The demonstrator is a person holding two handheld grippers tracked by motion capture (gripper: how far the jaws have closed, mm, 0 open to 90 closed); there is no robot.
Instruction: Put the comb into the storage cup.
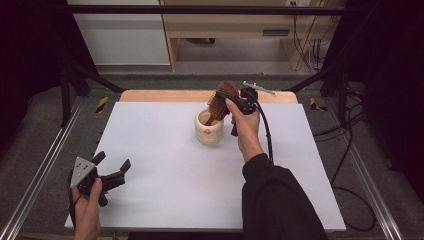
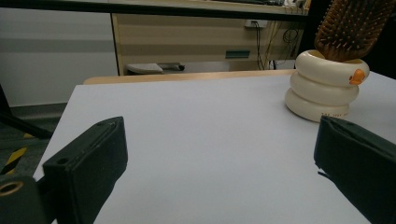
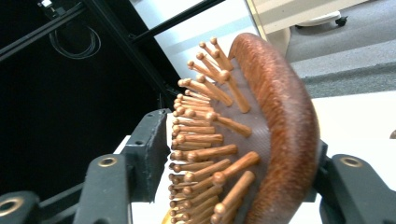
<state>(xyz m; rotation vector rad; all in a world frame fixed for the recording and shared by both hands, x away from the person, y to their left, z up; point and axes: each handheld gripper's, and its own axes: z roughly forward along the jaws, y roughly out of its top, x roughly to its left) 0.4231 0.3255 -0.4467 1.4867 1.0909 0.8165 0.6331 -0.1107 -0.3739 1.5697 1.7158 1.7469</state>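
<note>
A lab: black-framed test rig (image 1: pixel 200 9), loose cables (image 1: pixel 345 150), white worktable (image 1: pixel 165 165).

A wooden hairbrush (image 1: pixel 223 100) stands in a cream cup (image 1: pixel 208 131) near the far middle of the white table. The brush's handle goes down into the cup, and its wide brown head sticks up and leans a bit to one side. The head has a smooth, round reddish back and lots of little wooden pins with round tips on the front. The cup looks like three fat rings stacked up, and it has a small orange duck shape on its side, near the top. The cup stands upright on the table.
</note>
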